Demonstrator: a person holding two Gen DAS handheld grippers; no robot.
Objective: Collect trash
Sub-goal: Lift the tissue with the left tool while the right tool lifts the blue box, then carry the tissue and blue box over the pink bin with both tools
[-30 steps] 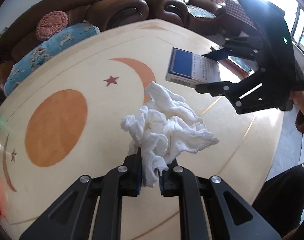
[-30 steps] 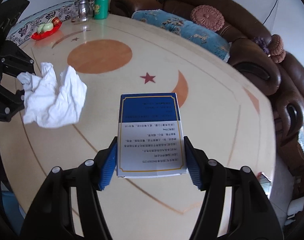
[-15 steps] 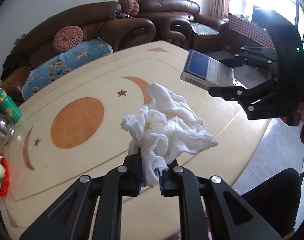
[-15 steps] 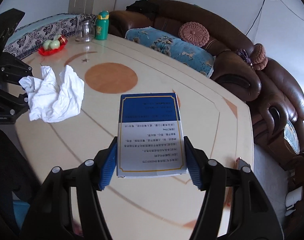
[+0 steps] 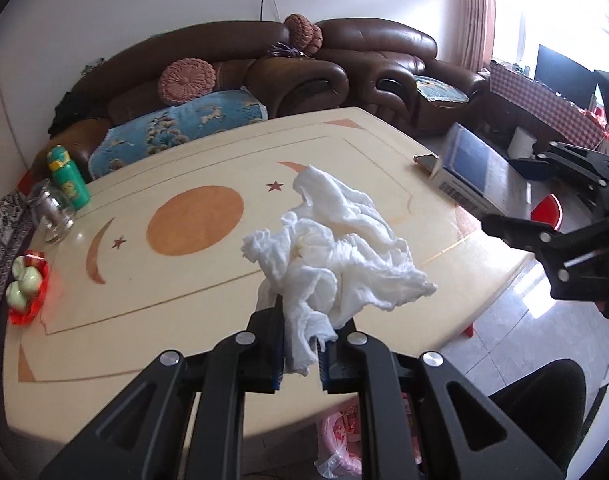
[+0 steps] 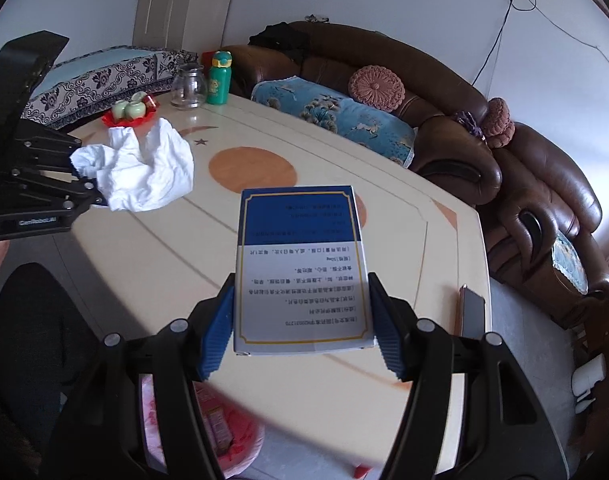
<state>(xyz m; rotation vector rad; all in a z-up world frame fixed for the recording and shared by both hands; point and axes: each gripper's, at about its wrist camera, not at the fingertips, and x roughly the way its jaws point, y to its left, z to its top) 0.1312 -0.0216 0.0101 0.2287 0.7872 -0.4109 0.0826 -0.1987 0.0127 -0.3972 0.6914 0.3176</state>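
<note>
My left gripper (image 5: 298, 354) is shut on a crumpled white tissue (image 5: 336, 248), held in the air above the near edge of the cream table (image 5: 144, 288). The same tissue (image 6: 144, 168) and left gripper (image 6: 92, 196) show at the left of the right wrist view. My right gripper (image 6: 302, 328) is shut on a blue and white cardboard box (image 6: 300, 264), its blue pads (image 6: 218, 328) pressing both long sides. That box (image 5: 470, 172) shows at the right of the left wrist view, above the table's right corner.
A pink-lined trash bin (image 6: 220, 432) stands on the floor below the table's near edge, also visible as a pink bag (image 5: 344, 436). A phone (image 6: 472, 312) lies at the table's right edge. A green bottle (image 5: 68, 180), glass jar (image 5: 52, 210) and red fruit tray (image 5: 26, 284) stand at the far left. Brown sofas ring the table.
Both grippers have risen and drawn back from the table toward its near edge, each keeping its hold. The trash bin has come into view below.
</note>
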